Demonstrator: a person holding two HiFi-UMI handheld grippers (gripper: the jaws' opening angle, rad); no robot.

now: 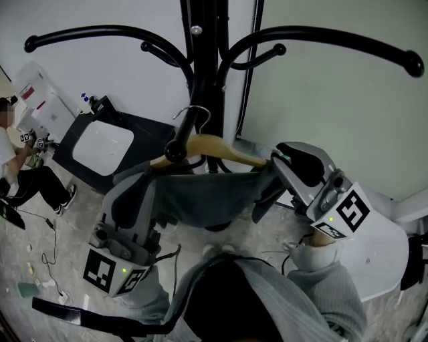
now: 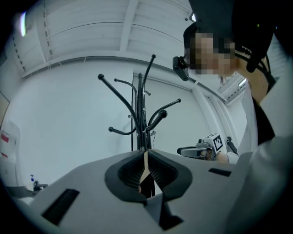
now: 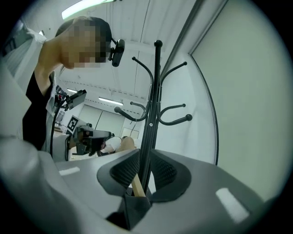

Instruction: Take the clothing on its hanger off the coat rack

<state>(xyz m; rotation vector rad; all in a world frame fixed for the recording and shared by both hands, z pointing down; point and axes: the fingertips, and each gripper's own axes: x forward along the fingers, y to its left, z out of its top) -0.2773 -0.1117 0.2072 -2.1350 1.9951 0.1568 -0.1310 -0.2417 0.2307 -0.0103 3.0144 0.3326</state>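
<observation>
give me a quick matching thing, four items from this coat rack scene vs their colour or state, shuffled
1 hanger
2 clothing
3 rack
4 left tongs

a black
b shut on the hanger
c grey, draped
d tan wood

Pairs: 1-d, 2-c, 3-a, 4-b

Bright, even indoor light, shadows soft. Ceiling strip (image 3: 84,7) glaring at the upper left of the right gripper view. Fisheye bows the coat rack (image 1: 206,60); corners go black, near foreground blurred.
</observation>
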